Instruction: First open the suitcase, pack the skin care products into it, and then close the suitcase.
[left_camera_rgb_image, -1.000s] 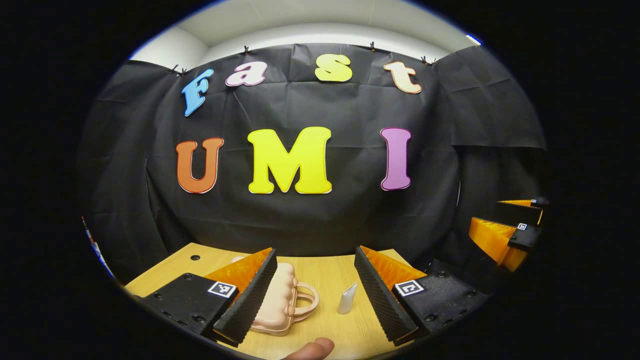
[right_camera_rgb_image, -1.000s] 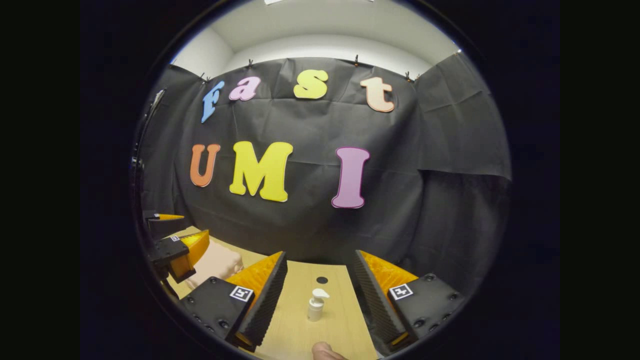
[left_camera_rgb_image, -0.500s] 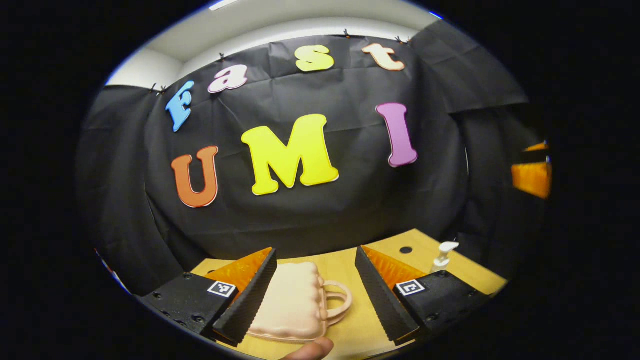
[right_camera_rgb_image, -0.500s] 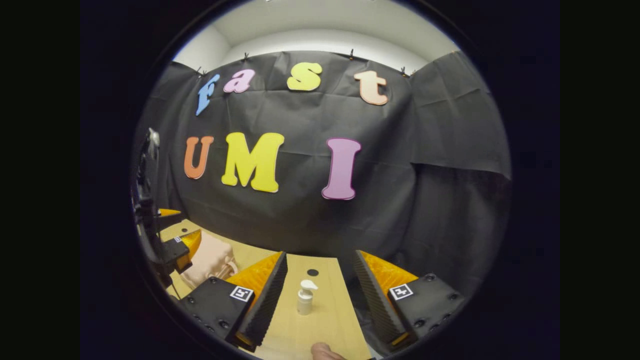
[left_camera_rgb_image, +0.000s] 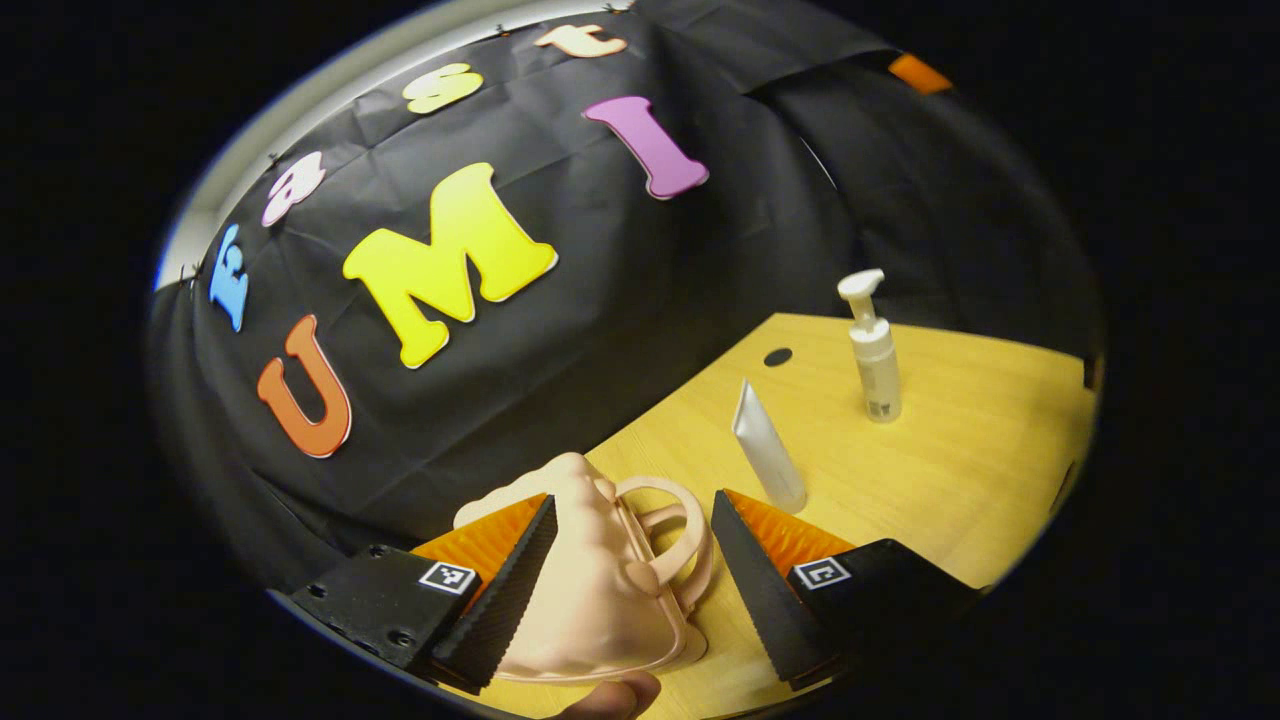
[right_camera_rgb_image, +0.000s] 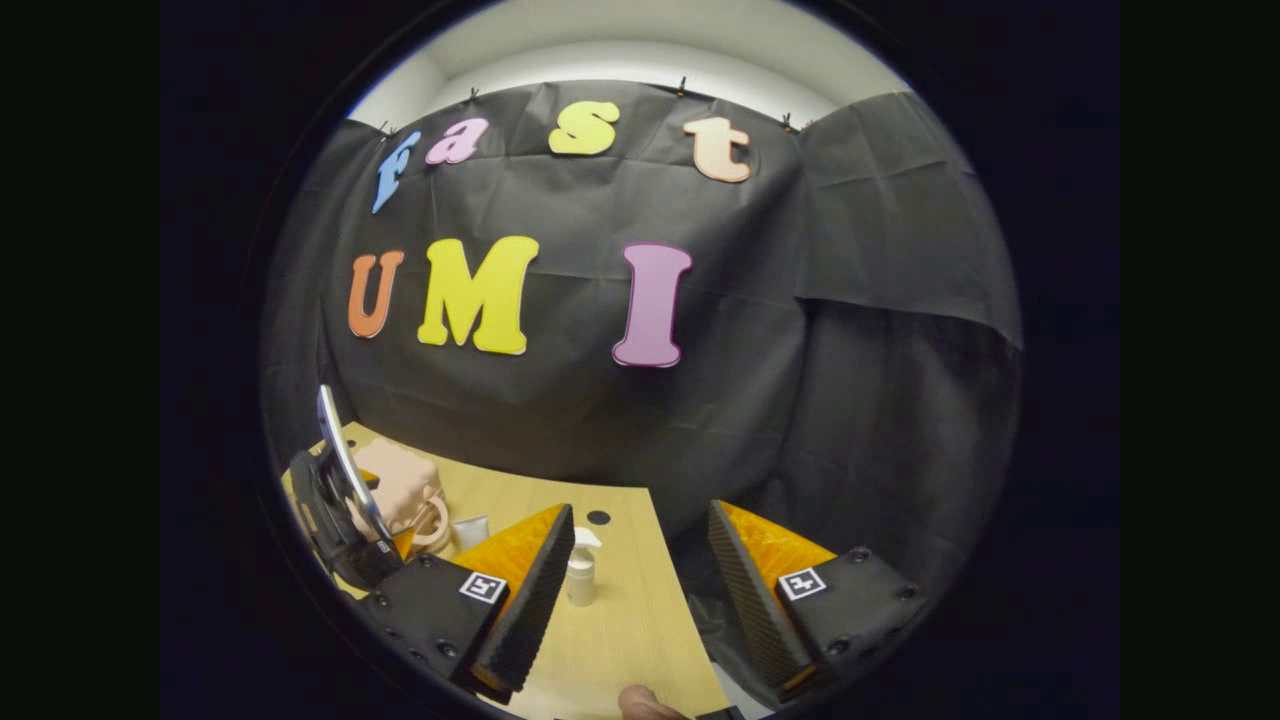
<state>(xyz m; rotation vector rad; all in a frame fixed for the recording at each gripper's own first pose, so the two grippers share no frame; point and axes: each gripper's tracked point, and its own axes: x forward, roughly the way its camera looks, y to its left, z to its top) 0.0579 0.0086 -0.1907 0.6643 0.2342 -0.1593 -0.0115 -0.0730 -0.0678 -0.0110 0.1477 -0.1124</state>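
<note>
A small peach suitcase (left_camera_rgb_image: 590, 590) with a looped handle lies closed on the wooden table (left_camera_rgb_image: 960, 470), between the fingers of my open left gripper (left_camera_rgb_image: 635, 590), which hovers over it. A white tube (left_camera_rgb_image: 768, 450) stands just beyond, and a white pump bottle (left_camera_rgb_image: 873, 350) stands farther right. In the right gripper view the suitcase (right_camera_rgb_image: 395, 485) sits at the far left with the left gripper (right_camera_rgb_image: 345, 510) at it, the tube (right_camera_rgb_image: 468, 530) beside it and the pump bottle (right_camera_rgb_image: 580, 575) close to the left finger of my open right gripper (right_camera_rgb_image: 640, 590), which holds nothing.
The black cloth wall stands right behind the table. A round cable hole (left_camera_rgb_image: 777, 356) is in the tabletop near the back edge. A fingertip (left_camera_rgb_image: 610, 695) of the holding hand shows at the bottom.
My left gripper has tilted and come down closer over the suitcase, bringing the tube and pump bottle into its view. The right gripper has drifted right, so the bottle sits more to its left.
</note>
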